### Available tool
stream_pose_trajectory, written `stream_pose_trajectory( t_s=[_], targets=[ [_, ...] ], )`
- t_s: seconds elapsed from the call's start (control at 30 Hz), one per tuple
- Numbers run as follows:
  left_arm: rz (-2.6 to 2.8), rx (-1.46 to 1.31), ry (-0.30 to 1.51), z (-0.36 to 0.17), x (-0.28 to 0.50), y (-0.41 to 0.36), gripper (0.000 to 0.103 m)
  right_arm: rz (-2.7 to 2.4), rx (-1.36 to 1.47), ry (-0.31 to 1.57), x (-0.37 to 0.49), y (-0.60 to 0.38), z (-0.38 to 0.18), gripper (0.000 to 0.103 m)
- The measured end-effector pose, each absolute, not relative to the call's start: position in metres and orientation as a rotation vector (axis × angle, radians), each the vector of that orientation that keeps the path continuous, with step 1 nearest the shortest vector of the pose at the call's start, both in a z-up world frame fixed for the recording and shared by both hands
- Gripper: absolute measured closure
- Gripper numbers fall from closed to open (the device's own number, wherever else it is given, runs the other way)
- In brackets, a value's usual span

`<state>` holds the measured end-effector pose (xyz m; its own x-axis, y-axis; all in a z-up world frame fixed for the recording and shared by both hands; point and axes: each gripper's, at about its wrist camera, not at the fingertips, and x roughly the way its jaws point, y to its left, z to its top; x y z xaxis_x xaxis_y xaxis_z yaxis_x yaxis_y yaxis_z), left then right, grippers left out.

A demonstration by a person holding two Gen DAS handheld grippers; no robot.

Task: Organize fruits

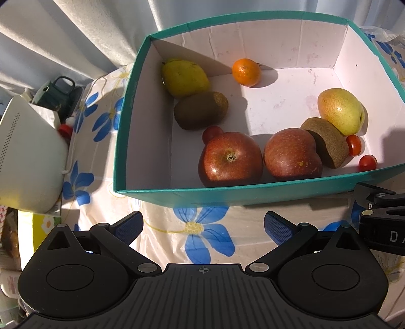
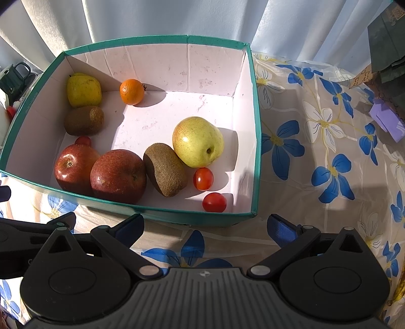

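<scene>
Fruits all sit inside the teal box [image 2: 255, 141] on the flowered tabletop [image 2: 316, 157], none in your jaws. Your left gripper [image 1: 203, 225] is spread wide and empty, hovering over the cloth just short of the box's near wall. Your right gripper [image 2: 205, 227] is likewise wide apart, empty, just outside the near wall by the box's right front corner.

Inside, from the right wrist view: two red apples [image 2: 118, 174] [image 2: 73, 165] touch side by side against the near wall, left half. One cherry tomato [image 2: 83, 140] is tucked behind the left apple. A kiwi [image 2: 164, 169] leans against the right apple, with a yellow-green pear [image 2: 197, 141] touching its far side. Two more cherry tomatoes [image 2: 203, 178] [image 2: 214, 202] lie right of that kiwi, the nearer one close to the front wall and closest to your right jaws, wall between them. In the far left corner sits a second pear [image 2: 83, 90] with a second kiwi [image 2: 84, 120] touching it in front. An orange mandarin [image 2: 132, 91] stands alone near the back wall.

Box's right half and middle floor are bare white. Curtain [image 2: 164, 17] hangs behind. Left wrist view shows a white appliance [image 1: 27, 157] and a dark green mug [image 1: 57, 95] off the box's left side, well apart from the fruit.
</scene>
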<state>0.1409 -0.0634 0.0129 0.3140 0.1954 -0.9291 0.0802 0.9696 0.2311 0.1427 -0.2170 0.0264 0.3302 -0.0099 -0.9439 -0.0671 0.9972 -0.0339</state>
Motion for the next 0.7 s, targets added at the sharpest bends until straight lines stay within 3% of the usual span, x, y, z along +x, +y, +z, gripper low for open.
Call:
stream_pose_trajectory(
  t_s=[0.7],
  targets=[
    [0.105, 0.308, 1.188, 0.0172, 0.1399, -0.0706, 0.0, 0.04, -0.071, 1.242, 0.1449, -0.2164, 0.0236, 0.0]
  ],
)
